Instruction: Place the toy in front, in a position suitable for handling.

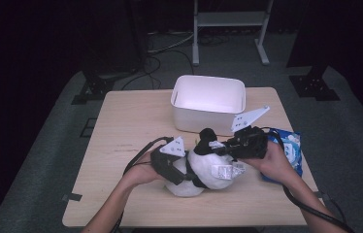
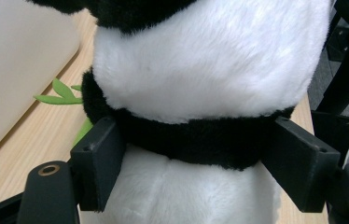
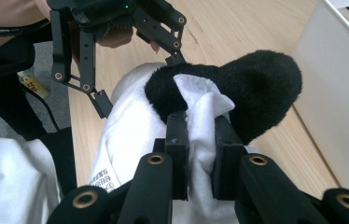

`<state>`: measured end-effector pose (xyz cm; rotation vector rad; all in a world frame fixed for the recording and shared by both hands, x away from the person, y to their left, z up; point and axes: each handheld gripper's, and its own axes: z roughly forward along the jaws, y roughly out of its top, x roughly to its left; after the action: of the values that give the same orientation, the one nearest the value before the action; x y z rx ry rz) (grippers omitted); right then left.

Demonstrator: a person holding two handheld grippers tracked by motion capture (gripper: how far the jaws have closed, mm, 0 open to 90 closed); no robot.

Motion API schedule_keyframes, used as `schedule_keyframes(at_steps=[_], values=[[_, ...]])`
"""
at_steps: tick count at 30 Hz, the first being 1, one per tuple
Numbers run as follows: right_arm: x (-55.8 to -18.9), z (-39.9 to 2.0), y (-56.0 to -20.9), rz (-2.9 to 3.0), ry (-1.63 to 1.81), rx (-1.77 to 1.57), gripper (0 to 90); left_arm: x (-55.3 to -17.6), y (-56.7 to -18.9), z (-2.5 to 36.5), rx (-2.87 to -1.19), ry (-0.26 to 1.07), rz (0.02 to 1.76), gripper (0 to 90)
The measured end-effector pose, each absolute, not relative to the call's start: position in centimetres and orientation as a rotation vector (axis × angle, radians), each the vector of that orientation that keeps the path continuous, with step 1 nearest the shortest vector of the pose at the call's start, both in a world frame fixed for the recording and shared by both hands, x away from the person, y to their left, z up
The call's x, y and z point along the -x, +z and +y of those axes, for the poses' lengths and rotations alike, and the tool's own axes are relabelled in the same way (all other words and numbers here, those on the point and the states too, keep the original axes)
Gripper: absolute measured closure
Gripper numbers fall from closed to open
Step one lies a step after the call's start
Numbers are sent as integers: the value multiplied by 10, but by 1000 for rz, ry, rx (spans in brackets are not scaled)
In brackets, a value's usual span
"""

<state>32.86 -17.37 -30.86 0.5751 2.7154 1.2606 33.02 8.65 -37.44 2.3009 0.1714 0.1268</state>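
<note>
A black-and-white panda plush (image 1: 204,170) lies on the wooden table (image 1: 131,136) in front of a white bin. My left gripper (image 1: 184,177) reaches in from the left. In the left gripper view its jaws (image 2: 198,158) press on both sides of the plush's black band (image 2: 200,140), shut on it. My right gripper (image 1: 218,148) comes in from the right at the plush's top. In the right gripper view it (image 3: 200,140) is shut on a fold of white fabric (image 3: 200,102) beside a black plush part (image 3: 261,84). The left gripper (image 3: 140,81) shows beyond.
The white bin (image 1: 207,116) stands just behind the plush, its wall close by (image 3: 336,93). A blue packet (image 1: 288,145) lies under the right hand near the table's right edge. Green felt leaves (image 2: 60,95) lie on the table beside the plush.
</note>
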Motion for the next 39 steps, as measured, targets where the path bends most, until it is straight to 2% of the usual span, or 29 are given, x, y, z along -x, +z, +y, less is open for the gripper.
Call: schedule_keyframes(at_steps=[15, 22, 24, 29, 39], values=[[-328, -165, -309, 2731, 1250, -528, 792, -329, -378, 63, -2337, 126, 149, 233], [-335, -151, -336, 2812, 1053, -531, 791, -330, -385, 44, -2382, 118, 122, 234], [-336, -157, -342, 2814, 1098, -564, 792, -330, -383, 43, -2382, 118, 111, 233], [-334, -165, -347, 2827, 1133, -594, 792, -327, -379, 45, -2363, 118, 92, 233], [-332, -170, -349, 2845, 1136, -606, 793, -326, -374, 70, -2317, 149, 134, 171]])
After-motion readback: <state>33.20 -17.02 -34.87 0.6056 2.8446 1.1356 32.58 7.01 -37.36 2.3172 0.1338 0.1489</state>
